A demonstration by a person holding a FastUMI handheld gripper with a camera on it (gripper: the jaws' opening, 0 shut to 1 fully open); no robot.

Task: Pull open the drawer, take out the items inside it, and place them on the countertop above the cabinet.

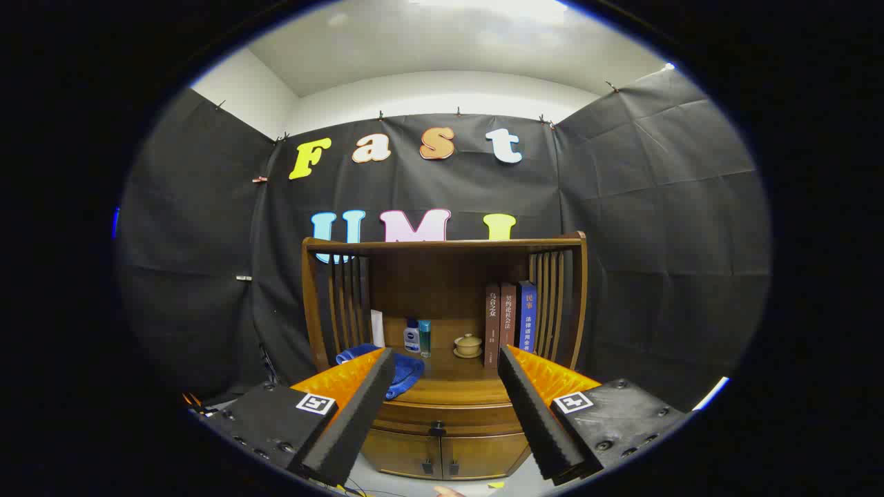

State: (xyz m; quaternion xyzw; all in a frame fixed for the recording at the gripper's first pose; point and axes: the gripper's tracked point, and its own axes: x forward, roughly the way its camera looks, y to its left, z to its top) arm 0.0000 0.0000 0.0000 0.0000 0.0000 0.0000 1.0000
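Two fingers of your tongs (442, 359) stand spread, gripping nothing.
Ahead, between them, the drawer (442, 416) sits closed under the cabinet's desk (452, 390); a blue cloth (407, 373) lies on that desk.

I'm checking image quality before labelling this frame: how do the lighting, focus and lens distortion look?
Gripper view: bright ceiling light overhead leaves the cabinet evenly lit but dim inside its shelf; strong fisheye bending curves the countertop's front edge and the side slats; the books, bottles and small lidded pot look fairly sharp; the gripper is open, its fingers in sharp focus, the closed drawer between them.
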